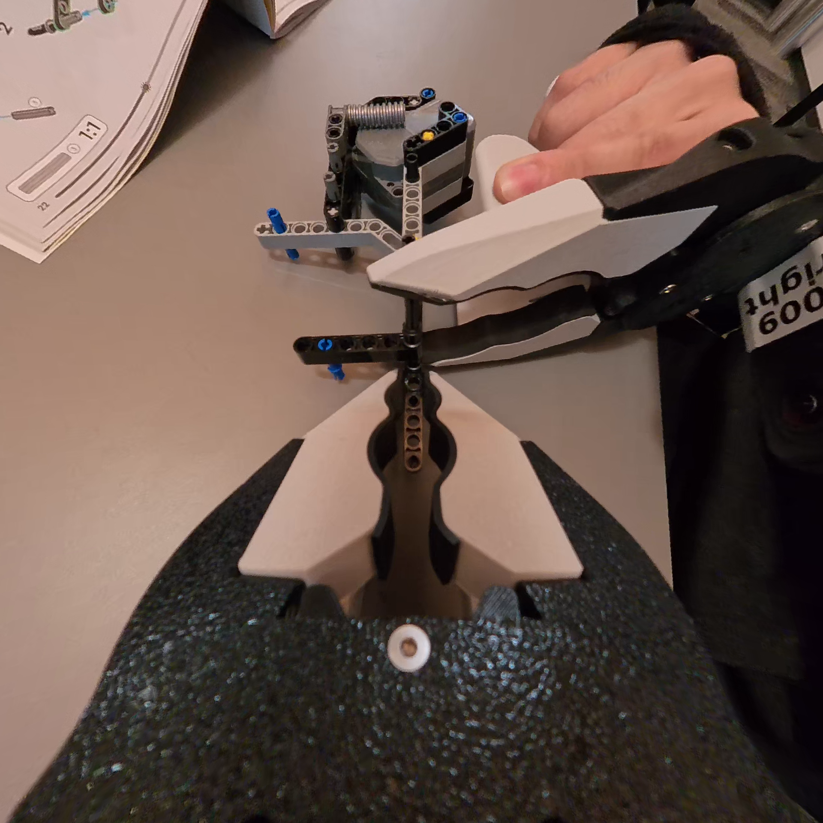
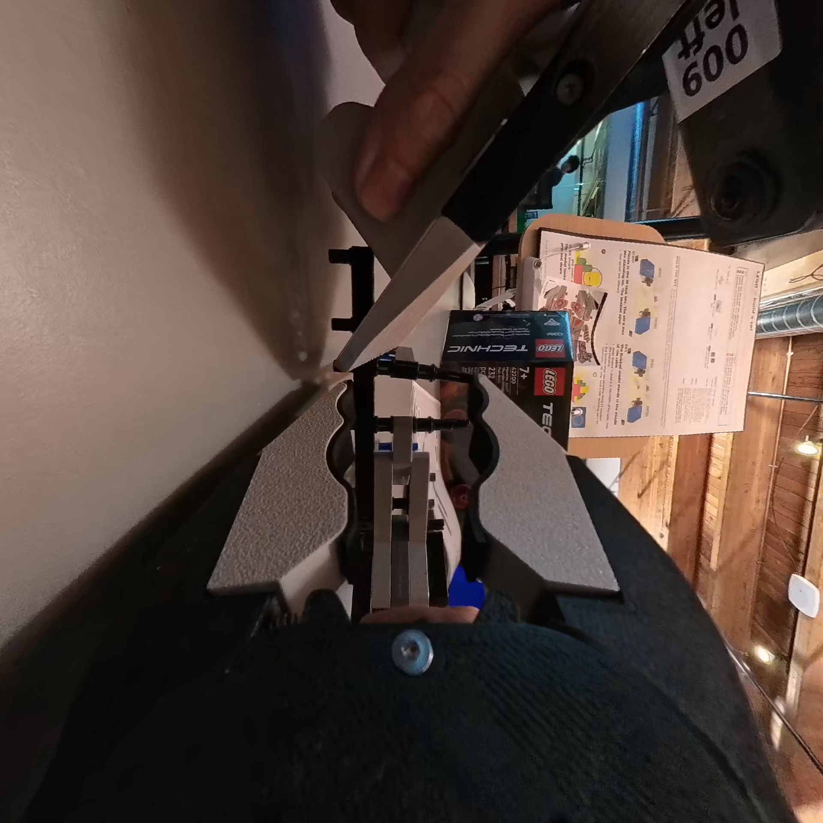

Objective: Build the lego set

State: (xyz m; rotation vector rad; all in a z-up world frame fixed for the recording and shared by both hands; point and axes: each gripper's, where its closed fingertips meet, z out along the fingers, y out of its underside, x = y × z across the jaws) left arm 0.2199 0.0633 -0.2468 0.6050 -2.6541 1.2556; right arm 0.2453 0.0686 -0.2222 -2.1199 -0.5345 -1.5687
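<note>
Two tools (image 1: 412,378) (image 2: 412,392), one black beam (image 1: 412,427)

Worktop (image 1: 133,401) matt grey, smooth. Beams (image 1: 356,345) glossy plastic; spring (image 1: 376,116) metal. Booklet (image 1: 67,133) paper; box (image 2: 507,345) glossy card.

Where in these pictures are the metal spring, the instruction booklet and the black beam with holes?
metal spring (image 1: 376,116), left wrist view, middle of its coils.
instruction booklet (image 1: 89,111), left wrist view, open page.
black beam (image 1: 352,345), left wrist view, middle of its holed side.
</note>
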